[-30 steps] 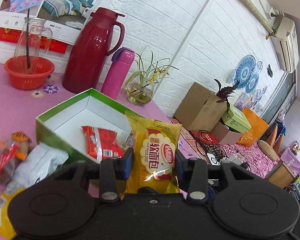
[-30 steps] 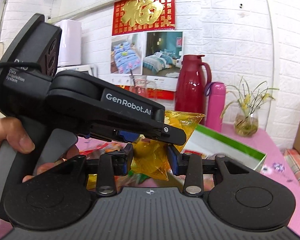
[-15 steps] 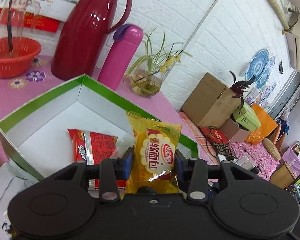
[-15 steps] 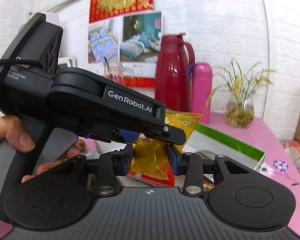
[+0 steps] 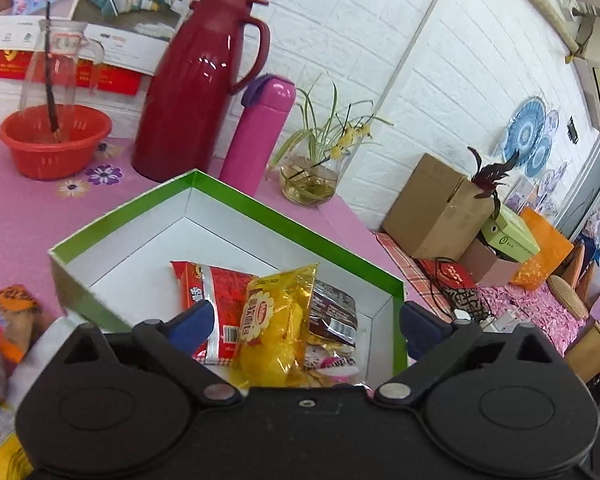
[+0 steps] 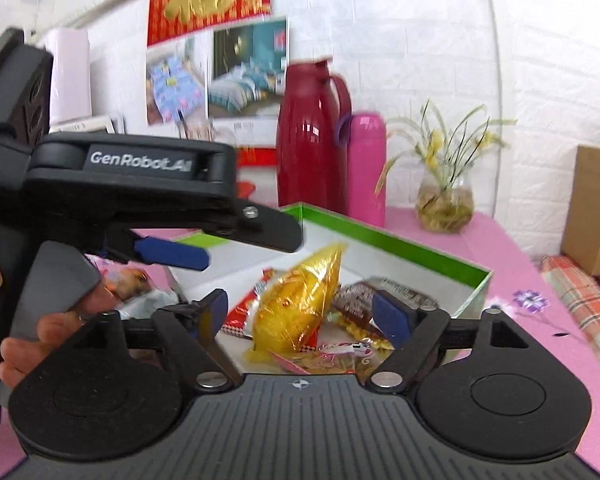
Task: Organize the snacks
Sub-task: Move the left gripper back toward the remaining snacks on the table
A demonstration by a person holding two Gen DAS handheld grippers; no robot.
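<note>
Both the left gripper [image 5: 302, 318] and the right gripper [image 6: 300, 314] had just spread wide, releasing the yellow bread packet [image 5: 274, 332] into the green-rimmed box [image 5: 260, 210] ahead; loose snacks [image 5: 4, 320] remained outside, to the left.

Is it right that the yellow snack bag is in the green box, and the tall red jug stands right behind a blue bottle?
Nearly. The yellow snack bag does lie in the green box, and the tall red jug stands behind it on the table. But the bottle next to the jug is pink, not blue, with a purple loop at its cap. The left wrist view shows it clearly.
</note>
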